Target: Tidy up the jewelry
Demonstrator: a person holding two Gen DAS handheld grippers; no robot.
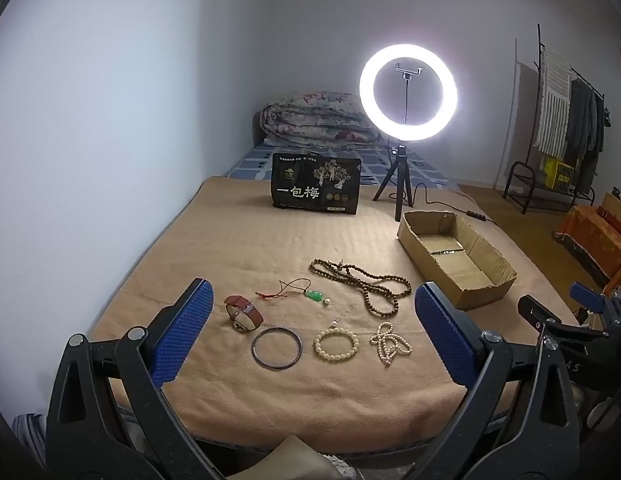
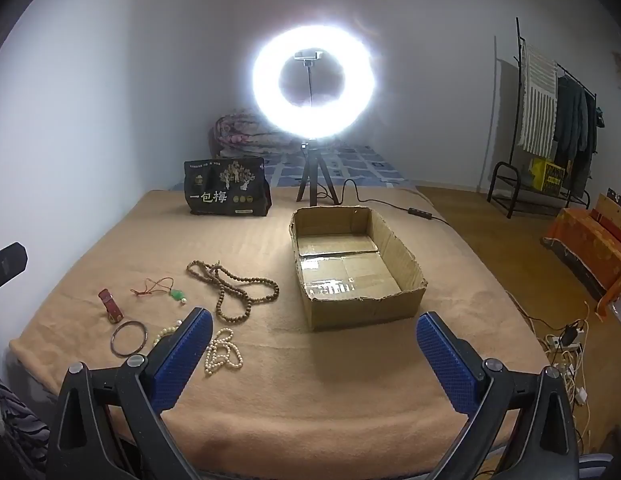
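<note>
Jewelry lies on a tan blanket [image 1: 270, 240]: a brown-strap watch [image 1: 243, 313], a metal bangle [image 1: 276, 347], a cream bead bracelet [image 1: 336, 345], a pearl strand [image 1: 388, 343], a green pendant on a red cord [image 1: 315, 295] and a long wooden bead necklace [image 1: 366, 282]. An open, empty cardboard box [image 2: 406, 258] stands to their right. My left gripper [image 1: 314, 332] is open above the front pieces, touching none. My right gripper [image 2: 314, 360] is open in front of the box, with the pearl strand [image 2: 223, 353] beside its left finger [image 2: 182, 356].
A black snack bag [image 1: 315, 184] stands at the back. A lit ring light on a tripod [image 1: 406, 92] stands behind the box, its cable [image 2: 390, 202] trailing right. A folded quilt [image 1: 318, 120] lies behind. A clothes rack [image 2: 550, 128] and floor cables [image 2: 566, 344] are at right.
</note>
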